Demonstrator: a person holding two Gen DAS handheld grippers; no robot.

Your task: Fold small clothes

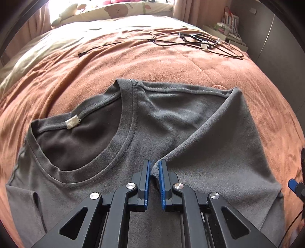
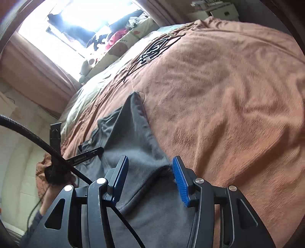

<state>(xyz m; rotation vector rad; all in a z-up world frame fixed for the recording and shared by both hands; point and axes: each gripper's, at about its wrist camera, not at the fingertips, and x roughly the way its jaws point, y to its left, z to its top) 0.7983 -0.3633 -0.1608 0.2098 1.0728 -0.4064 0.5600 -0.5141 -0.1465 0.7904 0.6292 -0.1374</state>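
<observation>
A grey T-shirt lies on the orange bedspread, neck opening and white label to the left, one side folded over the chest. My left gripper is shut on the tip of that folded-over flap, near the collar. In the right wrist view the same grey T-shirt runs away from the camera. My right gripper is open, its blue pads straddling the shirt's edge just above the cloth. The left gripper shows as a dark bar over the shirt.
Black cables with white connectors lie on the far part of the bed. Patterned pillows sit at the head by the window. A white shelf unit stands at the far right. A black hose and a hand are at left.
</observation>
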